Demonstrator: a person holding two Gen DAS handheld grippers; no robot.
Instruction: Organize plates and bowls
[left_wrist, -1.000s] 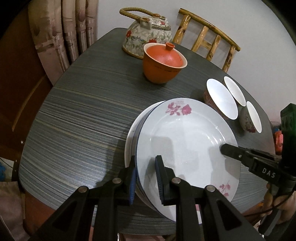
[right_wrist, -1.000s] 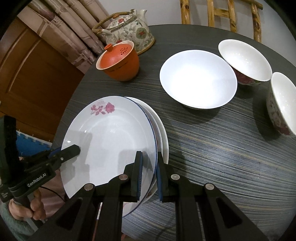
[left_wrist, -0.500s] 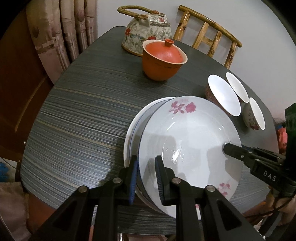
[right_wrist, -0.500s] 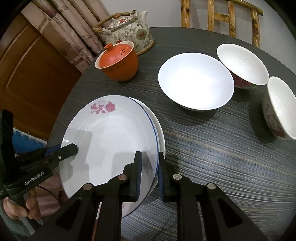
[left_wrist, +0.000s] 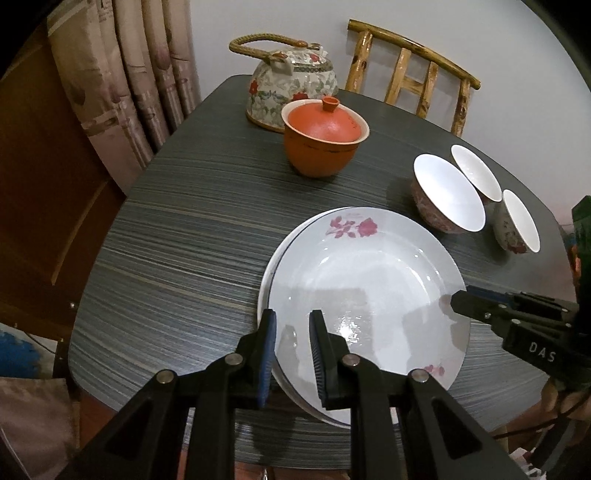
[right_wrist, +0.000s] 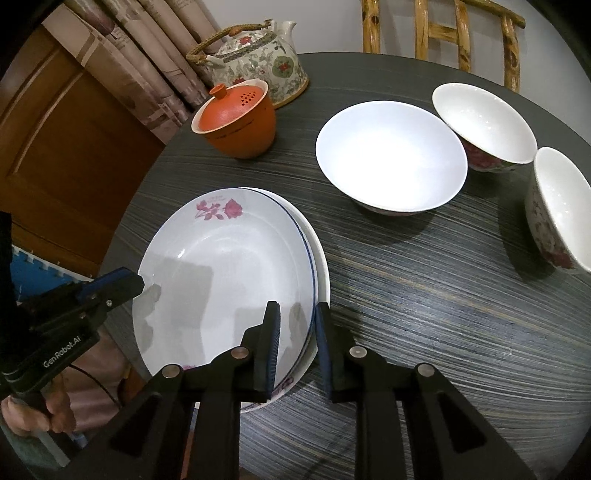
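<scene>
Table (left_wrist: 177, 258): dark, grey-streaked top; it carries everything listed below.

Plate stack, near edge of table. Rose plate (left_wrist: 369, 280) lies on top, white with pink flowers at its far and near rim. Under it sits a blue-rimmed plate (right_wrist: 312, 266), and a plain white rim shows beneath that; the lower plates peek out on one side only.

Floral teapot (left_wrist: 291, 92) with woven handle stands at the far side, just behind the orange lidded cup (left_wrist: 323, 144).

Bowls: large white bowl (right_wrist: 389, 158) sits beyond the plates, well apart from them. Two smaller floral bowls, one behind it (right_wrist: 484, 125) and one at the table's right edge (right_wrist: 557, 210). All three upright, close together; cannot tell whether they touch.

Left gripper (left_wrist: 291, 350): jaws slightly apart, straddling the near-left rim of the plate stack; pads look loose on the rim, not pressed against it.

Right gripper (right_wrist: 295, 343): jaws likewise parted, one finger over the rose plate, the other outside the stack's right rim. No firm clamp visible.
</scene>
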